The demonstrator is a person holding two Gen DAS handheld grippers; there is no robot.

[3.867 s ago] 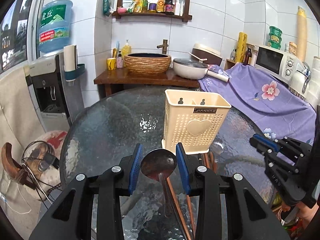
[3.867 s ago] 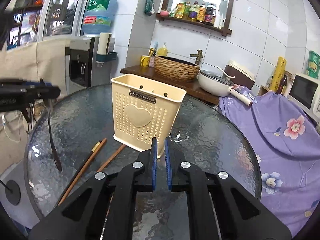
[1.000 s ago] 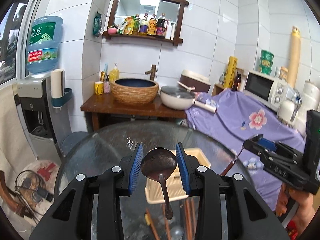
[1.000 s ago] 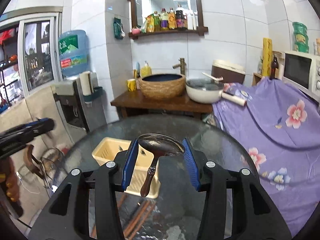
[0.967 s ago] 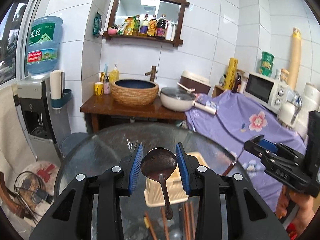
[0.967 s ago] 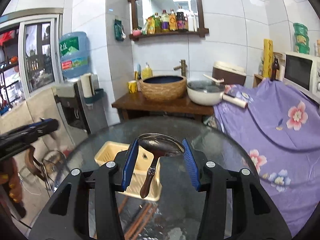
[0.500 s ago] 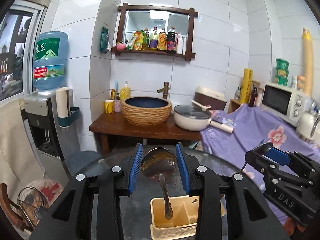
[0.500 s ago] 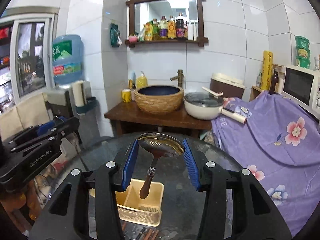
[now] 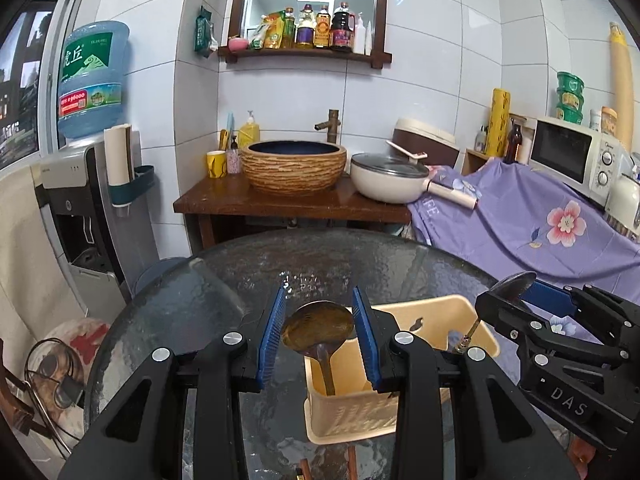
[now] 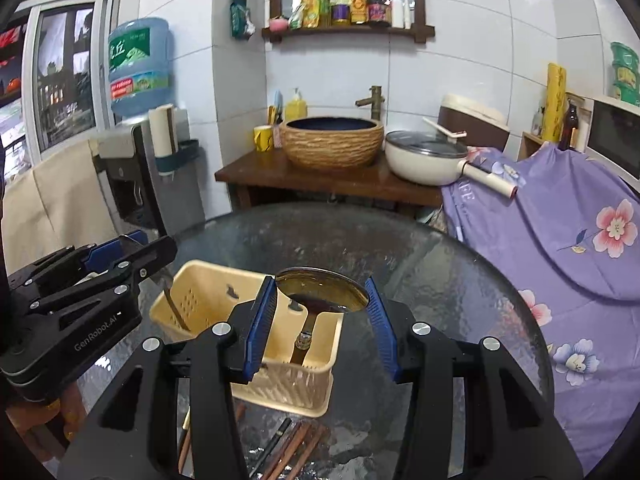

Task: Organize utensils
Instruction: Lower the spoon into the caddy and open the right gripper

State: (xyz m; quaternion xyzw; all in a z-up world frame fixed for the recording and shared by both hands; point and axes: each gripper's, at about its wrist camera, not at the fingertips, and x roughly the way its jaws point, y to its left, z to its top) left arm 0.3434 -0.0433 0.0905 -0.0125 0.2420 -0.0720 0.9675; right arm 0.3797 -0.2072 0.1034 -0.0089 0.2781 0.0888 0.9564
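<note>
My left gripper point(image 9: 319, 338) is shut on the bowl of a dark metal spoon point(image 9: 318, 326); its handle hangs down into the cream utensil basket point(image 9: 400, 412). My right gripper point(image 10: 322, 320) is shut on the bowl of a larger metal ladle point(image 10: 322, 286), its wood-tipped handle hanging into the same basket point(image 10: 208, 300). Each gripper shows in the other's view: the right gripper point(image 9: 516, 292) at the right, the left gripper point(image 10: 160, 256) at the left. The basket stands on the round glass table point(image 10: 440, 280).
Several wooden chopsticks point(image 10: 296, 452) lie on the glass in front of the basket. Behind the table stand a wooden stand with a woven basin point(image 9: 294, 168) and a pan point(image 9: 390, 178). A purple flowered cloth point(image 10: 580, 220) covers the counter at the right.
Both grippers have lowered over the basket with their spoon and ladle. The handles now hang inside the basket, which sits nearer in both views.
</note>
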